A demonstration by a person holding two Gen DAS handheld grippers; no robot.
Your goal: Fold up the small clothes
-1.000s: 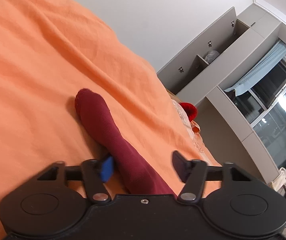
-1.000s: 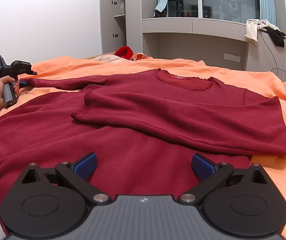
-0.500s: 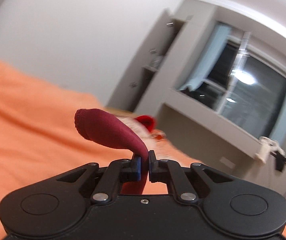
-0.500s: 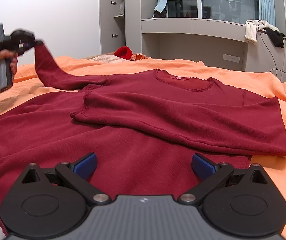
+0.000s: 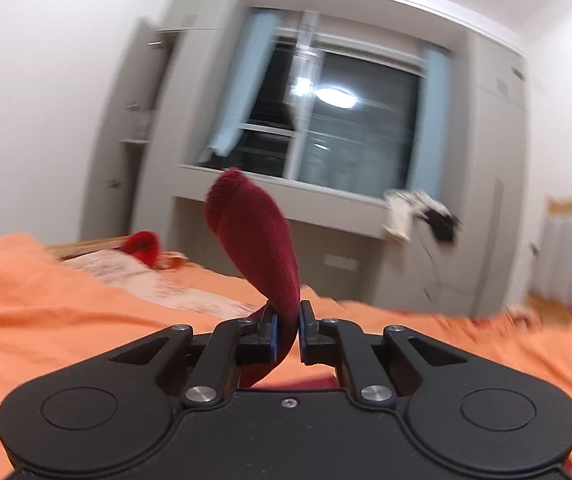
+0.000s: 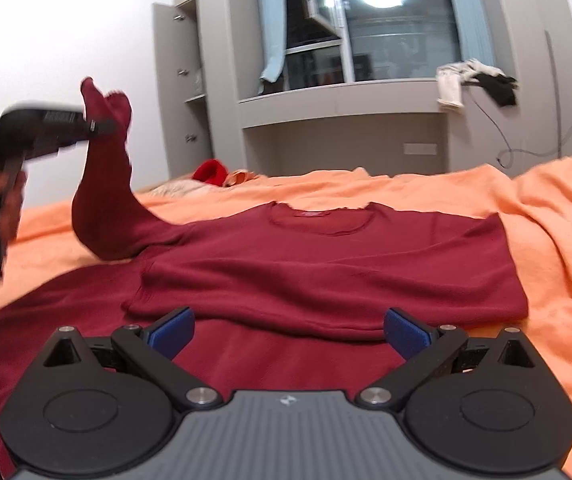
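Across the orange bed (image 6: pixel 545 240) lies a dark red top (image 6: pixel 325 264); its neck label is unreadable. Left gripper (image 5: pixel 287 330) pinches the raised sleeve (image 5: pixel 254 236); right gripper (image 6: pixel 286 330) gapes wide.

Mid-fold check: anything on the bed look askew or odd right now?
Nothing damaged. The dark red knit top lies flat on the orange bedspread with one sleeve folded across; the other sleeve is lifted, pinched in the left tongs.

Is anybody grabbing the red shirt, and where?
Yes. The left hand-held gripper pinches the red shirt near the sleeve's cuff end. The right hand-held gripper holds nothing.
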